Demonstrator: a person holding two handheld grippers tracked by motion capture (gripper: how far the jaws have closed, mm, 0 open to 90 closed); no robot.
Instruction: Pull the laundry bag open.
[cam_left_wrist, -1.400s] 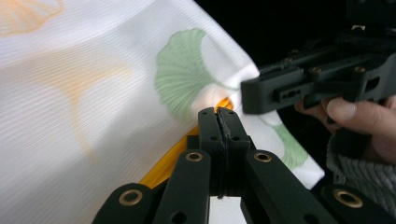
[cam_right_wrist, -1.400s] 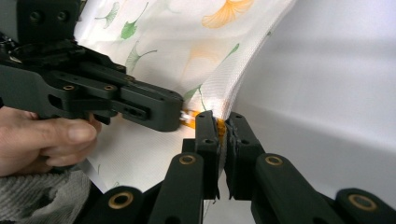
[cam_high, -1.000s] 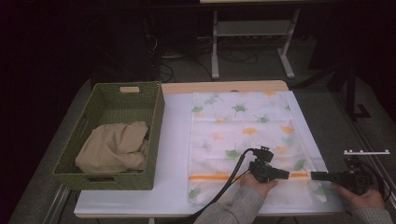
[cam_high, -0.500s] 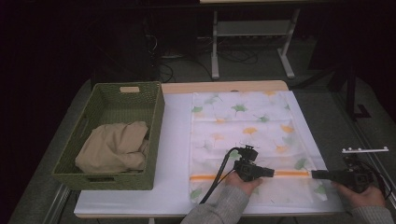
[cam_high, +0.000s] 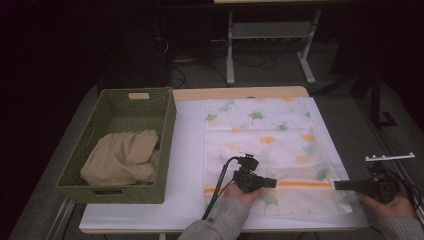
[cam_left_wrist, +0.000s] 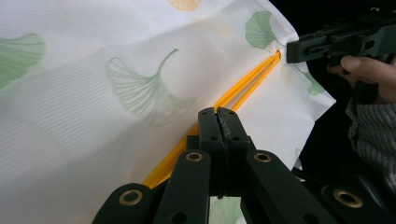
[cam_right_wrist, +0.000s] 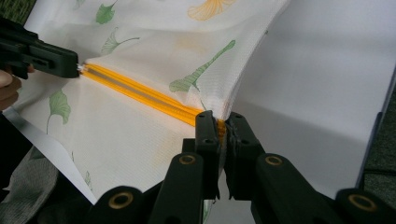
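Flat, leaf-printed mesh bag (cam_high: 265, 145), orange zipper (cam_high: 300, 184)

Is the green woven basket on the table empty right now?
No, the green woven basket holds a crumpled beige cloth that lies in its near half.
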